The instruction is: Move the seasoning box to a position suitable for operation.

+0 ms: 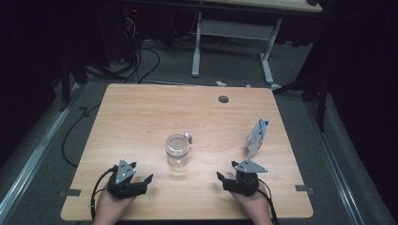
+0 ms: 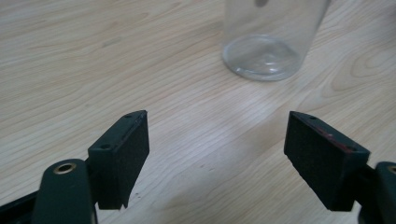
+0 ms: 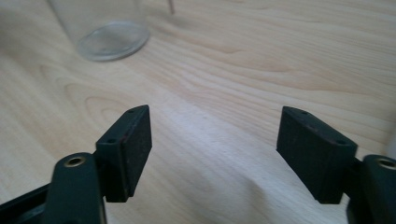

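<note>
A clear glass jar (image 1: 178, 150) stands upright at the middle of the wooden table (image 1: 141, 117), mouth up, with a small metal clasp at its rim. Its base (image 2: 261, 58) appears ahead of my left gripper (image 2: 217, 154), up and to the right, and its base (image 3: 112, 39) sits ahead of my right gripper (image 3: 215, 154), up and to the left. My left gripper (image 1: 142, 173) rests near the front edge, left of the jar, open and empty. My right gripper (image 1: 226, 171) rests to the jar's right, also open and empty. A blue and white pouch (image 1: 256, 137) stands beyond the right gripper.
A round cable hole (image 1: 223, 99) sits near the table's far edge. Beyond the table are a white desk frame (image 1: 232, 33) and loose cables (image 1: 136, 61) on the grey floor. Bare wood lies between the jar and both grippers.
</note>
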Motion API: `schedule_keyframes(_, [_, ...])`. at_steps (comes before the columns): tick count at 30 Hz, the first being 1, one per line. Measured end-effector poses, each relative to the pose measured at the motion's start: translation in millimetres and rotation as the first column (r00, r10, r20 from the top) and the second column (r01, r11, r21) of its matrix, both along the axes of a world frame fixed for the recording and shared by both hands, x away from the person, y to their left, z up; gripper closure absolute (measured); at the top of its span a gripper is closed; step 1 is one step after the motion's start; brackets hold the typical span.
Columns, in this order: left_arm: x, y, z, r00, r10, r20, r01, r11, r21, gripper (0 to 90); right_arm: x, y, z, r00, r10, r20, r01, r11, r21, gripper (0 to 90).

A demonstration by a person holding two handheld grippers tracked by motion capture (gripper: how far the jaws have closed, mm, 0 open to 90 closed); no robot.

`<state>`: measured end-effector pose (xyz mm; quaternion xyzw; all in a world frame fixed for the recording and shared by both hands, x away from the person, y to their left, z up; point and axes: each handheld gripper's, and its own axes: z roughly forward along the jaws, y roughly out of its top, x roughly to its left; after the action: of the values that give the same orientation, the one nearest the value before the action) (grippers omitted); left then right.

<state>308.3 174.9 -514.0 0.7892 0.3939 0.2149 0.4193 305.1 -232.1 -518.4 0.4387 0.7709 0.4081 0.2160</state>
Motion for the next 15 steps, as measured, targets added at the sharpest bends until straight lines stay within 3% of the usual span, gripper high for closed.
schedule_keyframes(3, [1.0,6.1,1.3,1.0000,0.003,-0.009,-0.003,0.9989,-0.047,26.7,-2.8,-4.5,1.4,0.9990,-0.029,0.034,0.029,1.000,0.002,32.9])
schedule_keyframes(8, [4.8,9.7,0.3,1.0000,0.000,-0.006,0.000,0.9981,-0.061,31.5,-6.1,-6.6,1.2,0.9966,-0.028,0.078,0.029,1.000,-0.004,39.9])
schedule_keyframes(15, [3.0,12.5,-0.3,1.0000,-0.001,-0.005,0.001,0.9975,-0.071,33.1,-5.2,-5.1,-2.4,0.9977,-0.026,0.062,0.026,1.000,0.000,43.2])
